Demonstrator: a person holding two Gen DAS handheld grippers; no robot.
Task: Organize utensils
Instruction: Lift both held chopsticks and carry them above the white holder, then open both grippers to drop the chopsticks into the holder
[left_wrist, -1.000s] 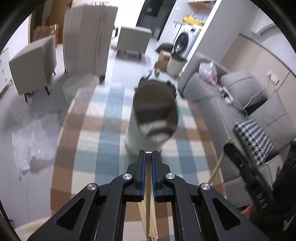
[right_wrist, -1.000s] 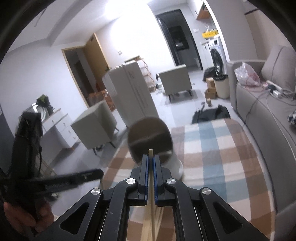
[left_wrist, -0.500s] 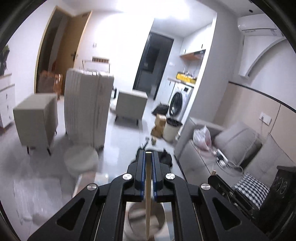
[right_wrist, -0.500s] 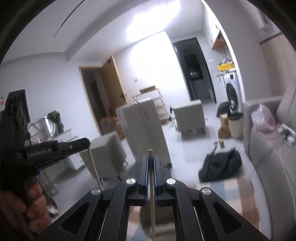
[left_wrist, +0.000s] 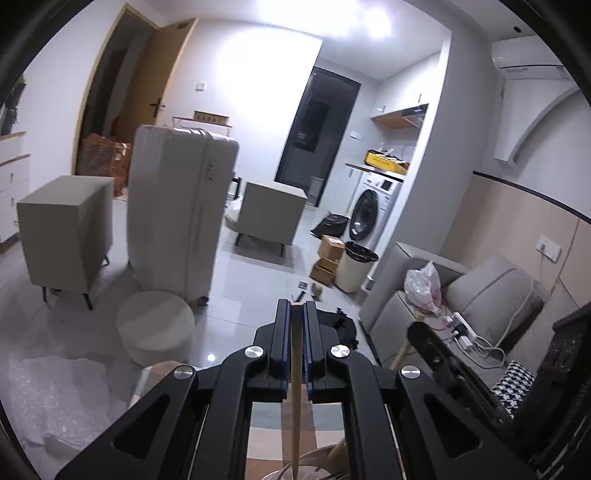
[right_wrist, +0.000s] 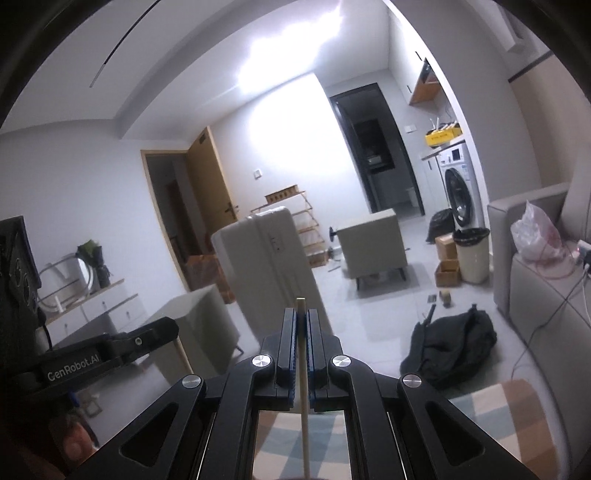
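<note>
My left gripper (left_wrist: 296, 307) is shut on a thin wooden chopstick (left_wrist: 296, 391) that runs back between its jaws. Its lower end hangs over the rim of a pale utensil holder (left_wrist: 317, 457) at the bottom edge of the left wrist view. My right gripper (right_wrist: 301, 314) is shut on a lighter chopstick (right_wrist: 304, 391), whose tip pokes just past the fingertips. Both grippers are raised above the checked tablecloth (right_wrist: 511, 413) and point out into the room. A hand (right_wrist: 74, 448) holds the left gripper's black body at the left of the right wrist view.
A white suitcase (left_wrist: 177, 214), a round stool (left_wrist: 155, 326) and grey side cabinets stand on the floor ahead. A grey sofa (left_wrist: 484, 291) with a plastic bag and cables runs along the right. A black bag (right_wrist: 452, 343) lies by the table's far edge. Bubble wrap (left_wrist: 55, 398) lies at left.
Both grippers lifted and tipped upward with their chopsticks still held. The utensil holder slid from the middle of both views to the bottom edge, and the room now fills them.
</note>
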